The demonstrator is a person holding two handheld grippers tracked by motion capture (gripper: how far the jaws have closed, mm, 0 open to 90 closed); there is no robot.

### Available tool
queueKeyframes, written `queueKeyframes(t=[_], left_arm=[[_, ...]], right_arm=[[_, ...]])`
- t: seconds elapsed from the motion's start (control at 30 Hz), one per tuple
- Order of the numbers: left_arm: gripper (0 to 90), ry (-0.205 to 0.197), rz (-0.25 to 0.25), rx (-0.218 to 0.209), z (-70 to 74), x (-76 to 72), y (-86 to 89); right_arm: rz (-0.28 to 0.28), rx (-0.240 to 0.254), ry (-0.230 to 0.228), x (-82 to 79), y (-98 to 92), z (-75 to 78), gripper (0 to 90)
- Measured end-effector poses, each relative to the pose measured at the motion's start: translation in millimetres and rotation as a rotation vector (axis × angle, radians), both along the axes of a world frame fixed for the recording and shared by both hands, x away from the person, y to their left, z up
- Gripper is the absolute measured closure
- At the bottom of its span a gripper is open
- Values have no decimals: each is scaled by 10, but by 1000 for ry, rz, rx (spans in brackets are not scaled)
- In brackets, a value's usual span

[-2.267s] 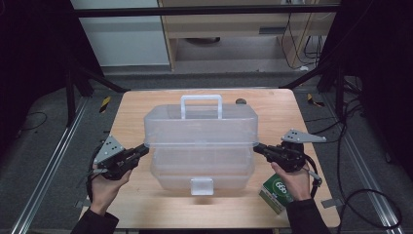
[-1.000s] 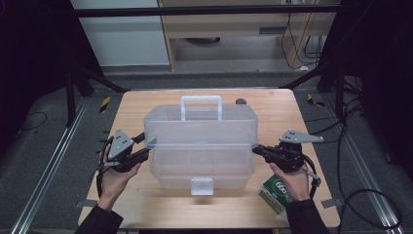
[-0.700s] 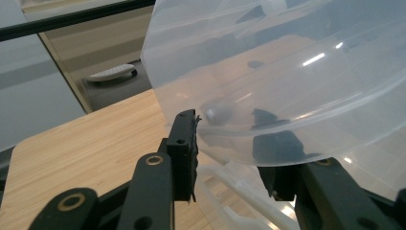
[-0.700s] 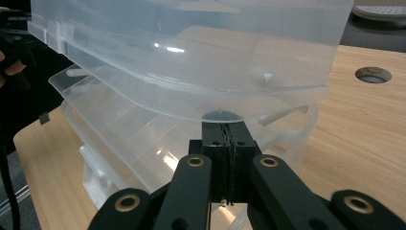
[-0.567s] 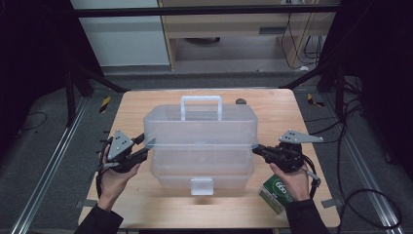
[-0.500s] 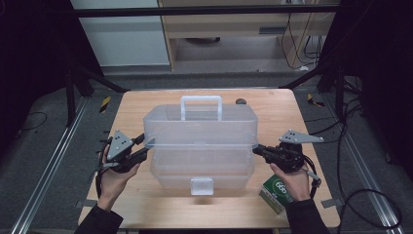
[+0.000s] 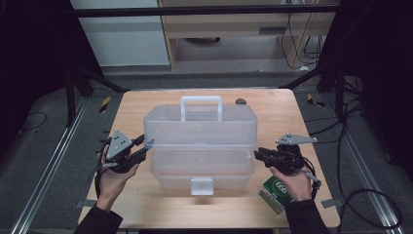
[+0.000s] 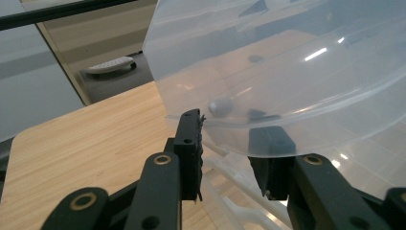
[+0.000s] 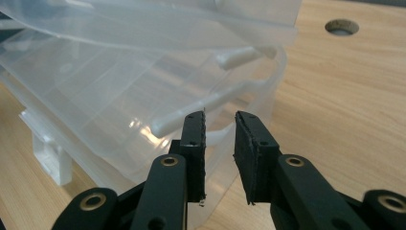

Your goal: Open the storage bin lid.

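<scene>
A clear plastic toolbox point(image 7: 202, 156) with a white handle point(image 7: 201, 105) and a front latch point(image 7: 201, 185) stands mid-table. Its lid point(image 7: 199, 126) sits slightly lifted off the base. My left gripper point(image 7: 141, 147) is at the lid's left rim point(image 8: 210, 122). Its jaws have just been closing on that rim, one outside at the flange, the other seen through the plastic under it. My right gripper point(image 7: 259, 155) is at the box's right side. Its jaws have just been opening and now stand a little apart point(image 9: 219, 125) before the base's corner point(image 9: 249, 91), gripping nothing.
A green carton point(image 7: 275, 191) lies on the wooden table point(image 7: 136, 109) under my right hand. A round hole point(image 7: 240, 101) marks the tabletop behind the box. Dark frame bars, cables and a grey floor surround the table.
My left gripper rose from beside the base to the lid's left rim, and the lid's left side lifted a little. The right hand has stayed put while its jaws parted.
</scene>
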State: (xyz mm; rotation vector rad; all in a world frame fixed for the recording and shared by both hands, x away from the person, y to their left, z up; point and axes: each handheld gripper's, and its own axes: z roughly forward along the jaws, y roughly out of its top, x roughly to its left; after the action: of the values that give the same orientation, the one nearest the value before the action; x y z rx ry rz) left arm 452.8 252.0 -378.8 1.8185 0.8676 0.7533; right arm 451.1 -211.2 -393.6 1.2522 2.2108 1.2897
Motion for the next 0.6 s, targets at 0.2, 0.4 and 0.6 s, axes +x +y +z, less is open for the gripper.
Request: queueKeyframes(t=[0.2,0.4,0.6], left_arm=[[659,1,1,1,1,-1,-1],[659,4,3,-3,5,3,0],[664,9,9,-4,23,11,-1]], right_arm=[[7,-13,39,32,34,-64,732],[17,-31,73,69,84,-145,745],[22,-33,88,83,115,-176,770]])
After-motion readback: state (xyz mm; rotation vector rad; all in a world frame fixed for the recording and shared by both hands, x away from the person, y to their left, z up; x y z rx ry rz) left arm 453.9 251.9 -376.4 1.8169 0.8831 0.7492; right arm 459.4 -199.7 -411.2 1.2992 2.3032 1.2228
